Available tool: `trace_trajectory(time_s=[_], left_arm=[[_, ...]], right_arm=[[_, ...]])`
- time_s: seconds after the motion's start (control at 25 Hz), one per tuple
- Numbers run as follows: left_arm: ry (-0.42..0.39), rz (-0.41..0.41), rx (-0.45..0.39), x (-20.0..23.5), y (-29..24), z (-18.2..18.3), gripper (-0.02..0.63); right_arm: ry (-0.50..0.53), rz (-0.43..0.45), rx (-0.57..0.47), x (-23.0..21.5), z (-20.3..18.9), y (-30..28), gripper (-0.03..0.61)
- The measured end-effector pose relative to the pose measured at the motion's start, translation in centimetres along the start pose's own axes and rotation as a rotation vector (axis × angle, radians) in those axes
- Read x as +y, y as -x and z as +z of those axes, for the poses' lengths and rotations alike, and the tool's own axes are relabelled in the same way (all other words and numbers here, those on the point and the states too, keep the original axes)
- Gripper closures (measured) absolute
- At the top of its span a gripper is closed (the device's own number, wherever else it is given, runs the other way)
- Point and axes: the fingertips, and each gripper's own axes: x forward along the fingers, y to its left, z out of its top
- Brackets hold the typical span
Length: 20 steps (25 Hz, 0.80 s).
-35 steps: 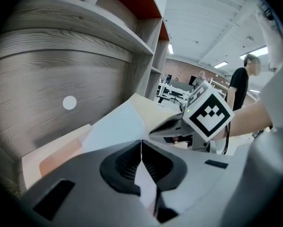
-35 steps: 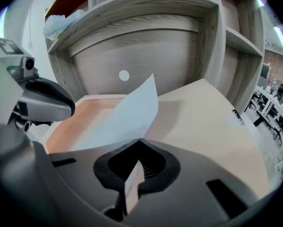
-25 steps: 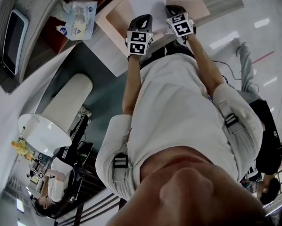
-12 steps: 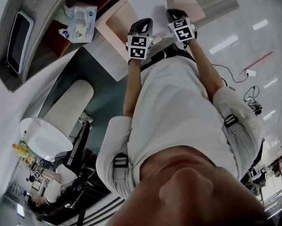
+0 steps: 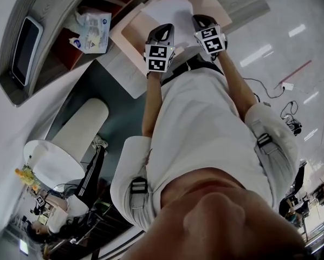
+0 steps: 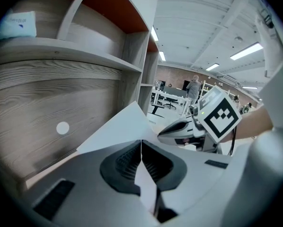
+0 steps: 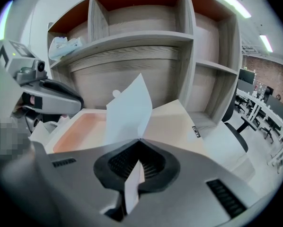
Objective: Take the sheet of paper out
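I had the left tongs (image 6: 141, 148) clenched on the near edge of the white sheet of paper (image 7: 129, 110). The right tongs (image 7: 139, 150) were clenched on the same edge, just beside them. The sheet stood up from both grips over the pale pink shallow open box (image 7: 80, 129). I could not tell whether its far edge touched the box. Behind the box rose the grey wooden shelf unit with orange-red backs (image 7: 141, 41). A blue-and-white plastic packet (image 5: 91, 26) lay on a shelf above and left of the box.
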Motion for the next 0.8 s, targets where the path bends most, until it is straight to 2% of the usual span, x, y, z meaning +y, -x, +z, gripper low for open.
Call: trace_trajectory(time_s=[0.44,0.8], left_arm=[[-0.029,0.003,-0.051,-0.4,1.2,3.4,0.591],[-0.016,0.055,-0.095,0.4,3.9,6.5,0.591]], right_arm=[[0.025,-0.005,-0.084,-0.4,3.2,3.8,0.558],[0.07,0.003,-0.171,0.3,6.7,7.3,0.558]])
